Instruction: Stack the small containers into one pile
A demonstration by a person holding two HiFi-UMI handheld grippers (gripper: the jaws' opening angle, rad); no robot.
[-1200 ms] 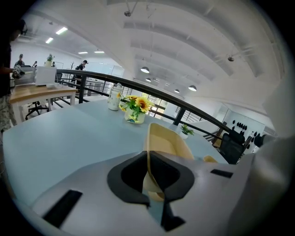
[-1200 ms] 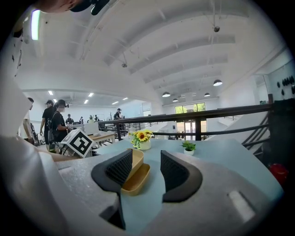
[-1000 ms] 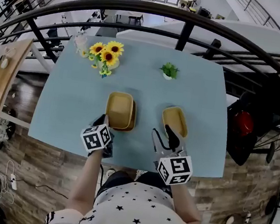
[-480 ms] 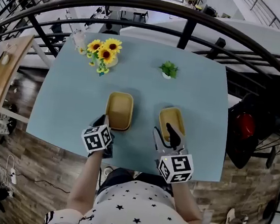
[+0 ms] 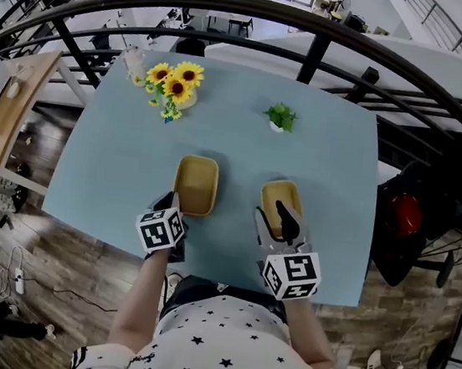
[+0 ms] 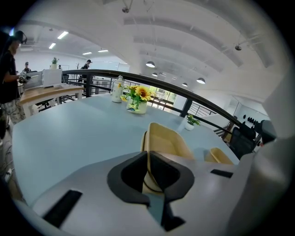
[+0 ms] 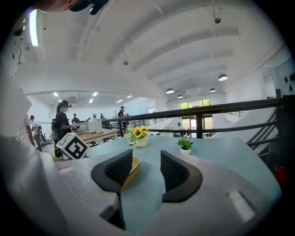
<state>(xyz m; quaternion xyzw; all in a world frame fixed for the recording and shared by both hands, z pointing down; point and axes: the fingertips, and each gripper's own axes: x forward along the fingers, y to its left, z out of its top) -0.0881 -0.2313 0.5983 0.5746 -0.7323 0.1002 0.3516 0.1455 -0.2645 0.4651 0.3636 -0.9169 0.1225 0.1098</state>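
Layout: left container (image 5: 195, 185) and right container (image 5: 278, 201) side by side on table (image 5: 124, 165), apart, long axes pointing away from body. Left gripper (image 6: 147, 161) clamped on near wall of left container. Right gripper (image 7: 146, 161) spread, holding nothing; right container just ahead, nearer its left pad. Judged next: carry left container rightward, axes matched, down into right one.

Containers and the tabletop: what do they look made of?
Left container and right container: tan, thin-walled, matte, evenly coloured; probably moulded plastic, possibly bamboo fibre. Table: pale blue, smooth with soft sheen; likely laminate or painted board.
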